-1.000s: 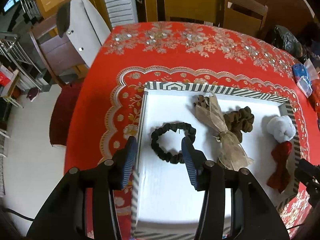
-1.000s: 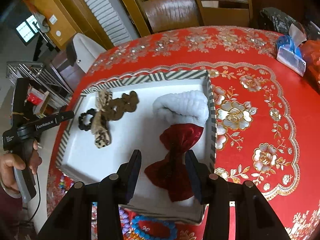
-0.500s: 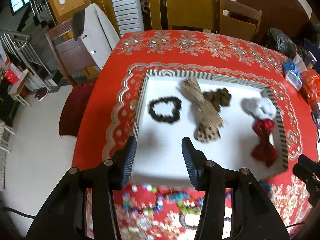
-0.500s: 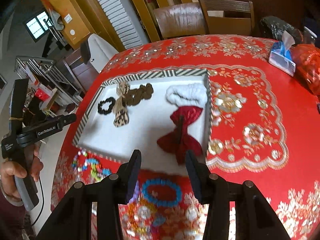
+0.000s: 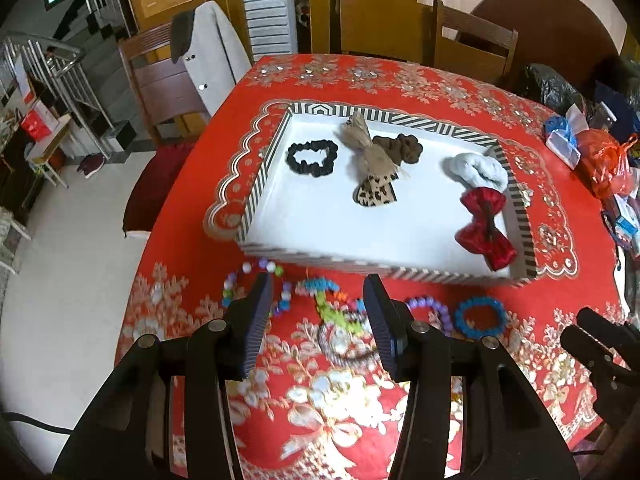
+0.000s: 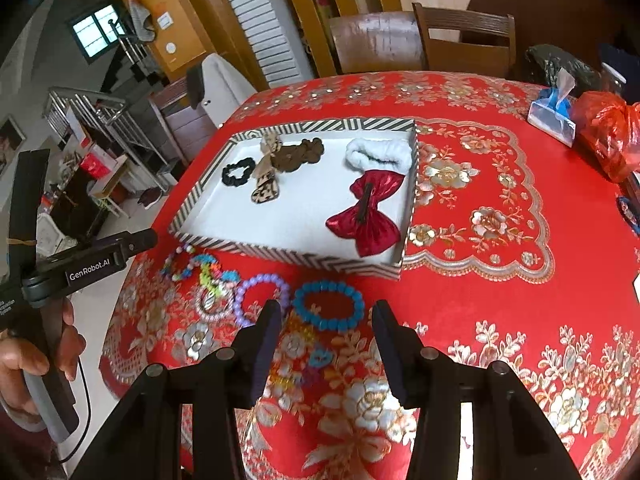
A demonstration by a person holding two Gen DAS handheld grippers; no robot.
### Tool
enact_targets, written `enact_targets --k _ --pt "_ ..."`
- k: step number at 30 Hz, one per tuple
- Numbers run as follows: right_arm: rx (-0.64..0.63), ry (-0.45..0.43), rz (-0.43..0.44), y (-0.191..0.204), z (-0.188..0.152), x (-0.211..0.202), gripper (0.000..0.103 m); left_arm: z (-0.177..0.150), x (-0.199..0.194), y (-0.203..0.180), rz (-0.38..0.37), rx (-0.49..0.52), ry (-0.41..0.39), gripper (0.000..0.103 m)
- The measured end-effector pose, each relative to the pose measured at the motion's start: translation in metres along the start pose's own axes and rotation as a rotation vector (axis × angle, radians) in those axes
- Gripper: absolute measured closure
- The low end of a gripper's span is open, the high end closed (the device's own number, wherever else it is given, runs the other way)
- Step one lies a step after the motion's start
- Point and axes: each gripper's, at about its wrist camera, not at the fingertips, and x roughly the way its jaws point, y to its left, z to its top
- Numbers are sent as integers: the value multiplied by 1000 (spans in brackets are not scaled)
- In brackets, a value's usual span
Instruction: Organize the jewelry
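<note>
A striped-rim tray (image 5: 360, 270) on the red tablecloth holds a black scrunchie (image 5: 312, 158), a beige leopard bow (image 5: 370, 164), a brown scrunchie (image 5: 400, 148), a white scrunchie (image 5: 478, 170) and a red bow (image 5: 484, 226). Bead bracelets lie on the cloth in front of the tray: a blue one (image 6: 328, 310), a purple one (image 6: 262, 292) and a multicoloured tangle (image 6: 192, 266). My left gripper (image 5: 320, 312) hovers open above the multicoloured beads (image 5: 328, 300). My right gripper (image 6: 326, 336) is open above the near side of the blue bracelet. Neither holds anything.
A tissue pack (image 6: 552, 114) and a red plastic bag (image 6: 608, 136) sit at the table's far right. Wooden chairs (image 6: 464, 40) stand behind the table. The table edge drops to the floor on the left. A hand (image 6: 40, 356) holds the left gripper's handle.
Both grippers have drawn back from over the tray toward the table's near side and risen a little. The bracelets in front of the tray have come into view.
</note>
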Motion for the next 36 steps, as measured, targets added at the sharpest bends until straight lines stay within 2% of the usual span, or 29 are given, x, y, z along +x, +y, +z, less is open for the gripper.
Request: enact_targets --k 14,36 --pt "-15 -2 8 4 -29 -20 54 -40 -25 1 34 -20 -28 56" --pt "-43 7 24 14 -41 -22 54 -63 -31 5 55 -26 -25 56"
